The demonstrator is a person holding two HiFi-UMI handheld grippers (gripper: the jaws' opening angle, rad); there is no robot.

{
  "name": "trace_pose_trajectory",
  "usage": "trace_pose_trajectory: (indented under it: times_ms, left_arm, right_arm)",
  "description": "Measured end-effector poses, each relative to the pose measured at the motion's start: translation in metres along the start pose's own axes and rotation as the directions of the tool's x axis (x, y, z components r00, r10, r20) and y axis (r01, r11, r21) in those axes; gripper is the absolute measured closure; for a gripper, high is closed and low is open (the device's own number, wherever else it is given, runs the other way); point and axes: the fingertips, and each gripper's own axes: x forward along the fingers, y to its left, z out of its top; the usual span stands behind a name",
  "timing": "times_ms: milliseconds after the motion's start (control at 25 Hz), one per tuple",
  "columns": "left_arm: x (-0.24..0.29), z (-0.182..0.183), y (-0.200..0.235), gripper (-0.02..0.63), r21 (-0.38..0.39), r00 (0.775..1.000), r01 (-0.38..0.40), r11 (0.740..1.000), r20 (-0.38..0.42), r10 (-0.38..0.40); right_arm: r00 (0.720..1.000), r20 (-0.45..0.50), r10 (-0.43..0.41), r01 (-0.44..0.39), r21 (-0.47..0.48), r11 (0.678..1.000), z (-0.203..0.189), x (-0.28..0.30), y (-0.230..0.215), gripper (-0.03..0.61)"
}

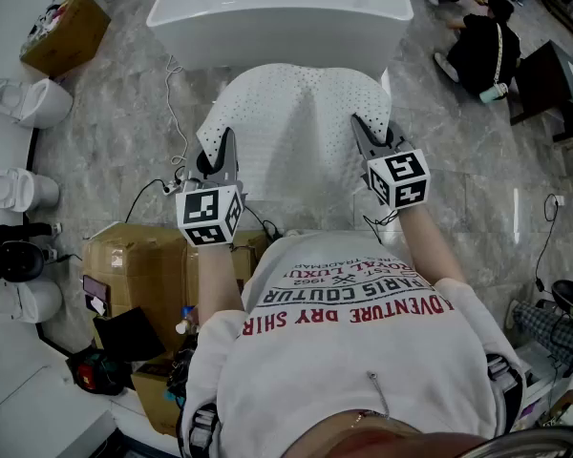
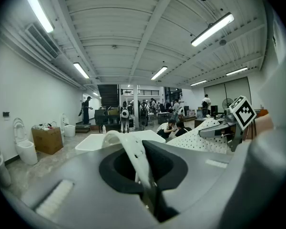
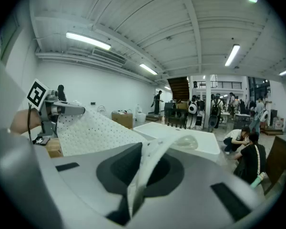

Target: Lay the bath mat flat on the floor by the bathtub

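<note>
A white perforated bath mat (image 1: 296,132) hangs stretched between my two grippers, just in front of the white bathtub (image 1: 277,12). My left gripper (image 1: 227,143) is shut on the mat's left edge and my right gripper (image 1: 361,132) on its right edge. In the left gripper view the mat's edge (image 2: 133,154) is pinched in the jaws of the left gripper (image 2: 147,178), with the bathtub (image 2: 97,141) beyond. In the right gripper view a fold of the mat (image 3: 150,168) is clamped in the right gripper (image 3: 133,194), and the sheet (image 3: 95,128) runs left to the other gripper (image 3: 62,109).
Cardboard boxes (image 1: 143,265) stand close on my left, with a cable (image 1: 172,113) on the marble floor. Toilets (image 1: 29,103) line the left wall beside another box (image 1: 65,31). A person (image 1: 482,46) crouches at the far right near a dark table (image 1: 544,79).
</note>
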Motion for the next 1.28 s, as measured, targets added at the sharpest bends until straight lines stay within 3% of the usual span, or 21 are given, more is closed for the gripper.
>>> trace_pose_trajectory:
  times_ms: [480,840,1040,1280]
  left_arm:
    - [0.01,-0.011,0.026,0.594,-0.051,1.0,0.023,0.998,-0.011,-0.024]
    - [0.002,-0.035,0.078,0.594,-0.098,0.998,0.052,0.994,-0.014,-0.054]
    - [0.005,-0.056,0.104,0.594,-0.175,0.998,0.04,0.984,-0.044,-0.049]
    - [0.034,-0.082,0.131,0.594,-0.21,0.994,-0.007,0.978,-0.109,-0.017]
  right_arm:
    - [0.999,-0.044,-0.029,0.029,0.011,1.0,-0.001,0.02,0.007,0.565]
    - [0.996,-0.079,-0.042,0.045,0.039,0.998,-0.008,0.055,0.046,0.565]
    - [0.991,-0.132,-0.023,0.03,0.049,0.998,-0.015,0.079,0.055,0.565]
    - [0.982,-0.189,0.026,-0.015,0.06,0.998,-0.03,0.13,0.044,0.565]
